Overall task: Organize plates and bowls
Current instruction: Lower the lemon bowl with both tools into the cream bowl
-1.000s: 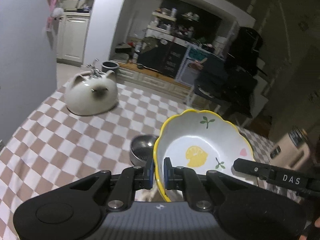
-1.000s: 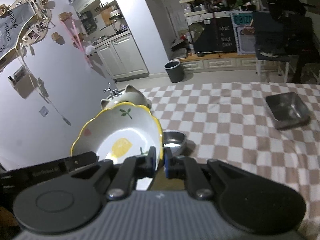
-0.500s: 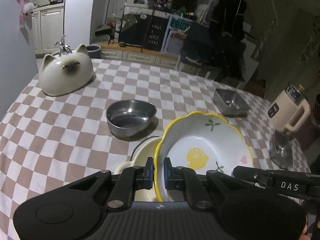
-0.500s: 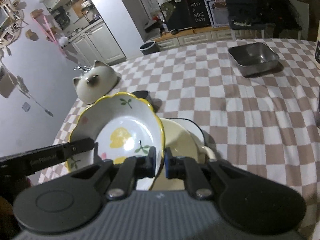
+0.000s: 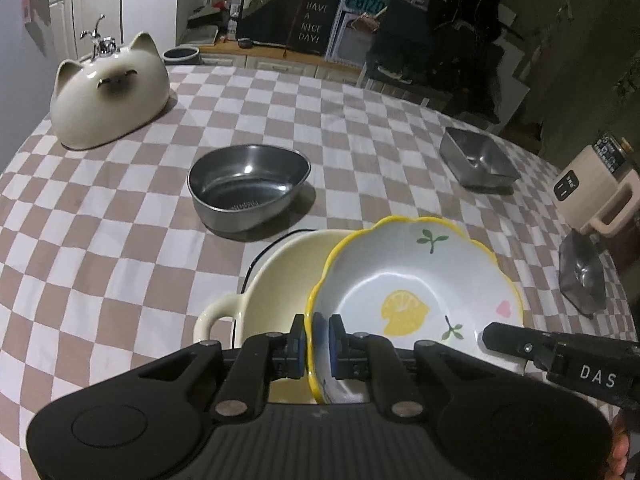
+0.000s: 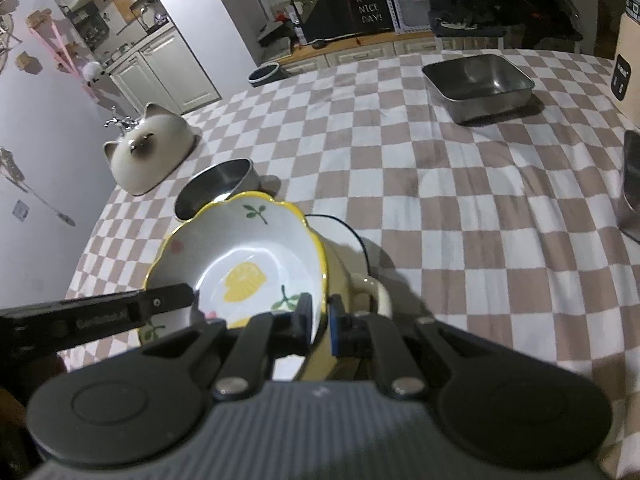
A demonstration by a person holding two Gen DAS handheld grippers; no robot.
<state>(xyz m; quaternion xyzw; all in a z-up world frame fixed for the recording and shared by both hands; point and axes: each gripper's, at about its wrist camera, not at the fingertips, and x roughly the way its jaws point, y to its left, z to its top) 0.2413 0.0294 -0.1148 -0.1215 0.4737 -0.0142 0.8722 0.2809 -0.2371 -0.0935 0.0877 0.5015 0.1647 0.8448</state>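
Both-handed, left gripper (image 5: 316,340) and right gripper (image 6: 318,320) clench opposite rims of the lemon bowl (image 5: 412,300), tilted in the cream pot (image 5: 276,280)

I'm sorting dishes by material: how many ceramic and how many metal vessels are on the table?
Ceramic: 3 (lemon bowl, cream handled dish, cat-shaped bowl)
Metal: 2 (round metal bowl, square metal tray)
Total: 5

Lemon bowl (image 5: 416,280): white, scalloped yellow rim, tilted over the cream pot.
Cream pot (image 5: 280,268): handled, upright on the checked cloth.
Steel bowl (image 5: 248,184): upright, just beyond.
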